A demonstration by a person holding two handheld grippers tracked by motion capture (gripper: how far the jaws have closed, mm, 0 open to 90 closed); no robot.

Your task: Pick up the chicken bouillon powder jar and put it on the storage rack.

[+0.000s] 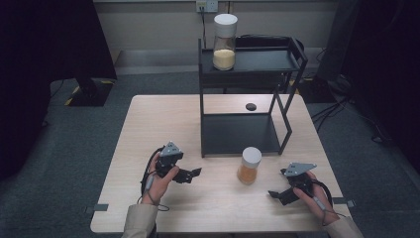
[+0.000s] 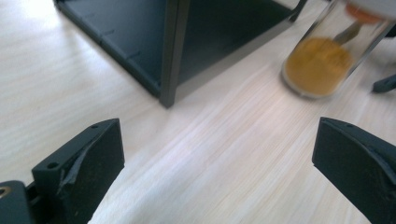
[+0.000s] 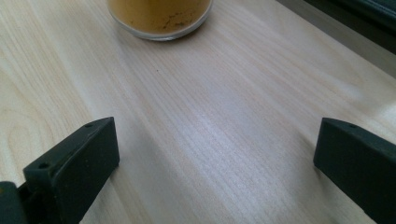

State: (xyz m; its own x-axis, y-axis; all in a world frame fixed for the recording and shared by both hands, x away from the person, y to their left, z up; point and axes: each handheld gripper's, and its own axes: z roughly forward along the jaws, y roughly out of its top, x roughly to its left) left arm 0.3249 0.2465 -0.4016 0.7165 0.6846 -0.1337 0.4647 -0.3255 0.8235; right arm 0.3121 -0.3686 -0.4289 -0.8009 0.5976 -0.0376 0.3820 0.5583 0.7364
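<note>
I have two grippers out, one in each hand, and both sit low over the table, on my side of the rack. My left gripper is in front of the rack's near left leg, jaws spread wide with nothing between them; in the left gripper view only bare wood lies in the gap. My right gripper is off the rack's near right corner, jaws just as wide and likewise empty.

I count two jars. The near jar, white-lidded and holding orange powder, stands upright on the table just in front of the rack's lower shelf, between my two grippers and touched by neither. In the left gripper view the same jar lies ahead and to the right of the jaws, beside the rack's leg; in the right gripper view its base is straight ahead, well clear of the tips. The far jar, with a white lid and paler yellow contents, stands on the left end of the rack's top shelf.

The rack is one black frame with two shelves; the lower one is bare. One small dark disc lies on the table behind the rack's lower shelf.
</note>
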